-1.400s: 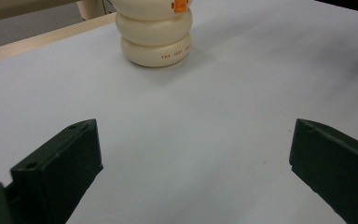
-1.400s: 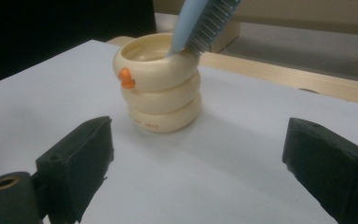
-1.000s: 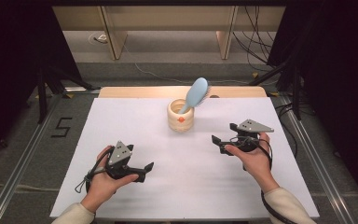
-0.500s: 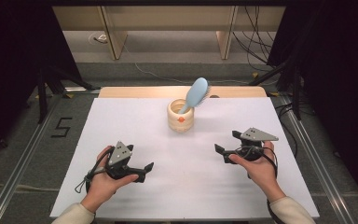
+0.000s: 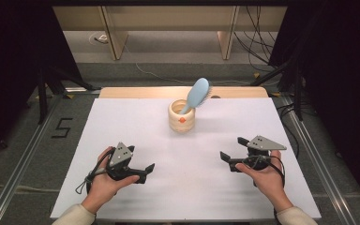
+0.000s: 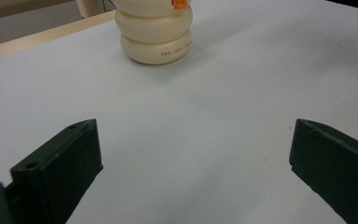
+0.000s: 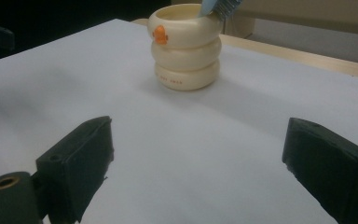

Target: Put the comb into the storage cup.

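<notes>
A cream ringed cup (image 5: 182,117) with an orange mark stands upright at the back middle of the white table (image 5: 136,136). A light blue hairbrush (image 5: 198,93) leans in it, head up and to the right. My left gripper (image 5: 146,172) rests near the front left, held in a hand, jaws open and empty, pointing right. My right gripper (image 5: 232,149) is at the front right, open and empty, pointing left. The left gripper view has the cup (image 6: 154,32) far ahead of the left gripper (image 6: 191,154). Beyond the right gripper (image 7: 196,154), the right gripper view shows the cup (image 7: 186,46) and the brush (image 7: 219,5).
A bare wooden strip (image 5: 136,92) runs along the table's far edge. Metal rails flank the table on both sides, and a "5" mark (image 5: 62,127) lies on the floor at the left. Cables lie on the floor behind.
My right gripper has drawn back toward the front edge and slightly to the right, still open. The left gripper, the cup and the brush have not moved.
</notes>
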`<action>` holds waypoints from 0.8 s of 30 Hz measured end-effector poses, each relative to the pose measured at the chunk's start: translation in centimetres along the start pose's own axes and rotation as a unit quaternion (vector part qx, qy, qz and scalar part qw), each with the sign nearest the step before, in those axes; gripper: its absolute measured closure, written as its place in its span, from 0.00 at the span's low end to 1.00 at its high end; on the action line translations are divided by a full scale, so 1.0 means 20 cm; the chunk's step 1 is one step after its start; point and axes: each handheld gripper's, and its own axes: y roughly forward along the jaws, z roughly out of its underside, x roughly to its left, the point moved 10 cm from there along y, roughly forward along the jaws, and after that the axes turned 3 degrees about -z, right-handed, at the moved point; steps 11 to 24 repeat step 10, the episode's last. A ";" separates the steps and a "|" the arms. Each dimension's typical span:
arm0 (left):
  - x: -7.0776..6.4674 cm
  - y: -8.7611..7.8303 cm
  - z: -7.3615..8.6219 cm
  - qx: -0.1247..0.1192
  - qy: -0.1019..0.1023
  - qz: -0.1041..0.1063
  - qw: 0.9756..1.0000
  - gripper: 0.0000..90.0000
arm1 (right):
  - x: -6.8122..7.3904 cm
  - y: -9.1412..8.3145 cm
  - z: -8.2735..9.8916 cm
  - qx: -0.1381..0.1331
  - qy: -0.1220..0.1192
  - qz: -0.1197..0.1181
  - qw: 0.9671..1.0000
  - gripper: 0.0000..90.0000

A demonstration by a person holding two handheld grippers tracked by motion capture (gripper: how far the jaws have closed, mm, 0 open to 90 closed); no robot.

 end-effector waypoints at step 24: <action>0.00 0.01 0.01 0.002 0.002 0.001 1.000 0.02 | -0.02 -0.01 0.01 0.002 0.002 0.012 1.000 0.10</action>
